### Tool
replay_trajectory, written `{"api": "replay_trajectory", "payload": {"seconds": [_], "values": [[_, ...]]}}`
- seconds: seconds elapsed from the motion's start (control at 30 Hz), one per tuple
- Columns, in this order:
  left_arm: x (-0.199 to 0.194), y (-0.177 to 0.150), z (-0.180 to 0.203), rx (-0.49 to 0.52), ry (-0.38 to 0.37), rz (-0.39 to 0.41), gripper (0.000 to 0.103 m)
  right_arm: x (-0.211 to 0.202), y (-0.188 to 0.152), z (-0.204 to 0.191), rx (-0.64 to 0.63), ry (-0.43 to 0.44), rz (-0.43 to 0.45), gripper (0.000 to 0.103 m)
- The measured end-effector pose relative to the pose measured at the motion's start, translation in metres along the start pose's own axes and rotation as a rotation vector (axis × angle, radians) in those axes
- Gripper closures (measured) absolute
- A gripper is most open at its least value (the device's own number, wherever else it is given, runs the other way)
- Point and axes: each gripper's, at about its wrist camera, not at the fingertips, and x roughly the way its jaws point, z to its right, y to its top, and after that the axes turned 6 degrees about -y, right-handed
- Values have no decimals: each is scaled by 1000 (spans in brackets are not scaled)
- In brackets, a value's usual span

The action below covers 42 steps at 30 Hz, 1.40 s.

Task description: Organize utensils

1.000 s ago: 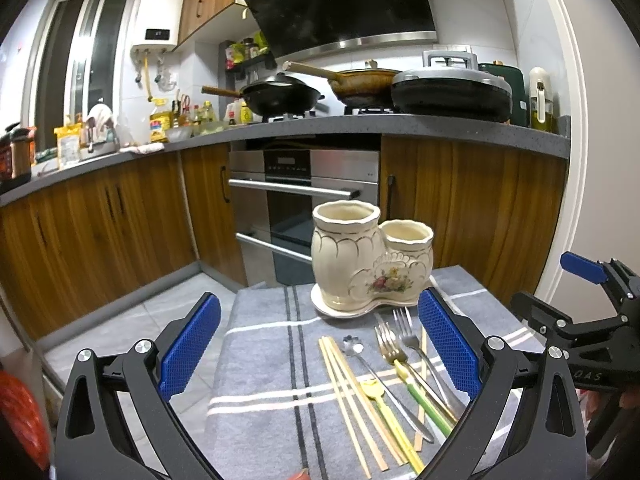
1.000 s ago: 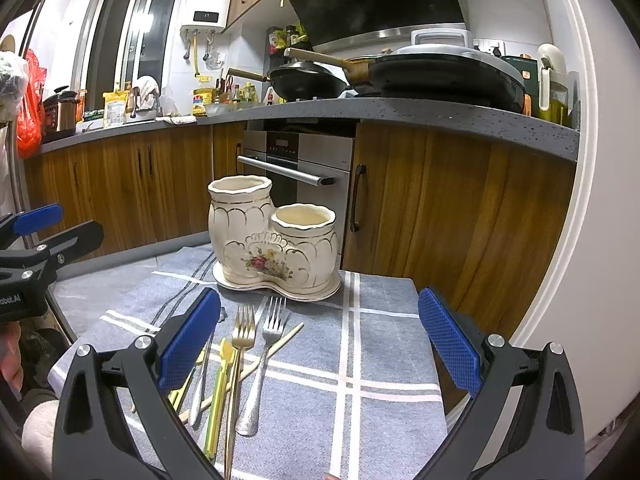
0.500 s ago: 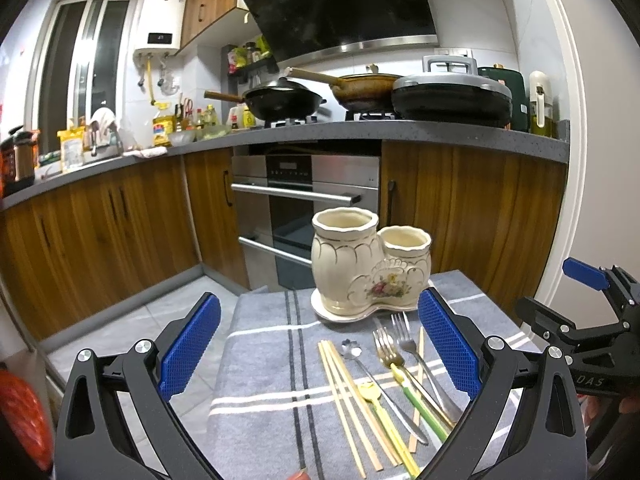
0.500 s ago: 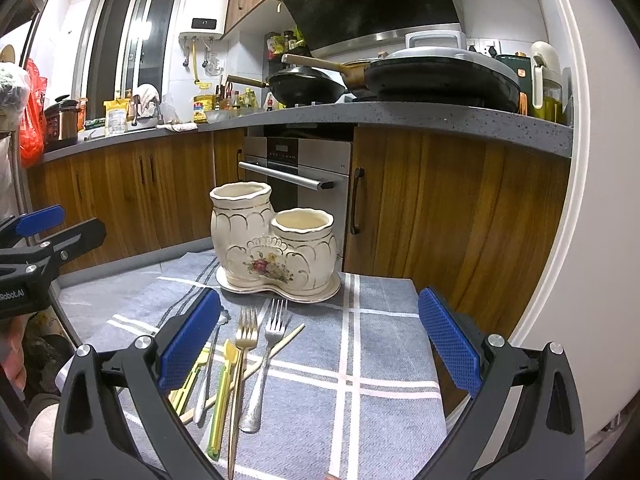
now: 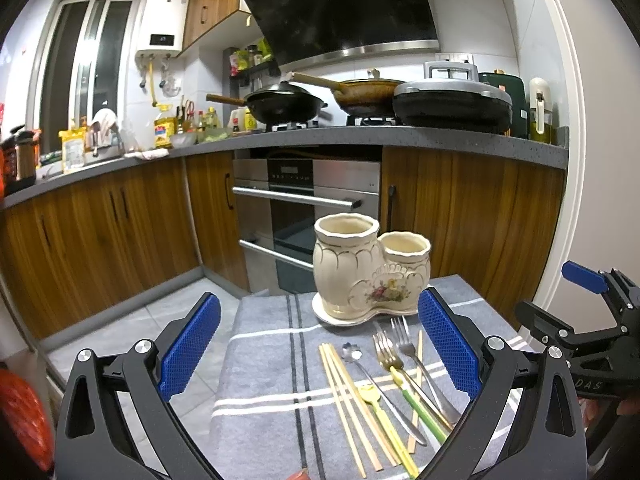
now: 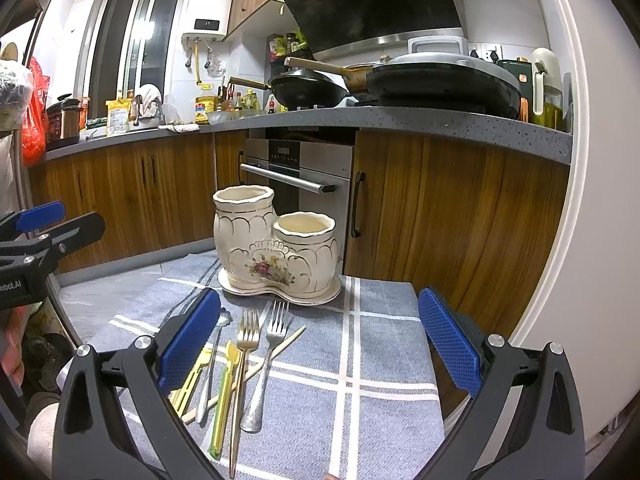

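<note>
A cream ceramic two-cup utensil holder (image 5: pixel 370 270) (image 6: pixel 274 250) stands on its saucer at the far end of a grey striped cloth (image 5: pixel 272 384) (image 6: pixel 384 368). In front of it lie wooden chopsticks (image 5: pixel 344 392), a silver spoon (image 5: pixel 372 380), a gold fork (image 5: pixel 386 354) (image 6: pixel 244 356), a silver fork (image 5: pixel 412 352) (image 6: pixel 268 356) and yellow-green plastic utensils (image 5: pixel 384 412) (image 6: pixel 224 388). My left gripper (image 5: pixel 318 346) is open and empty, held above the near end of the utensils. My right gripper (image 6: pixel 318 346) is open and empty, to the right of the utensils.
Wooden kitchen cabinets (image 5: pixel 100 236), a steel oven (image 5: pixel 304 208) and a grey counter (image 5: pixel 440 136) with pans stand beyond the table. The cloth's far edge drops to a tiled floor (image 5: pixel 132 324). A white wall (image 6: pixel 592 240) is at the right.
Both grippers have risen and drawn back slightly; the holder and utensils sit a little lower and smaller in view. Nothing was grasped or moved.
</note>
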Motion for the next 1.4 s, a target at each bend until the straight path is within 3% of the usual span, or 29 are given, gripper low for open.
{"api": "replay_trajectory", "payload": {"seconds": [0.6, 0.9, 1.4], "values": [[1, -2, -7, -7, -1, -21, 5, 9, -4, -1, -11, 5, -25, 5], [23, -11, -15, -14, 7, -48, 5, 24, -11, -4, -23, 7, -66, 5], [70, -36, -37, -16, 3, -192, 5, 66, -29, 0, -49, 30, -212, 5]]}}
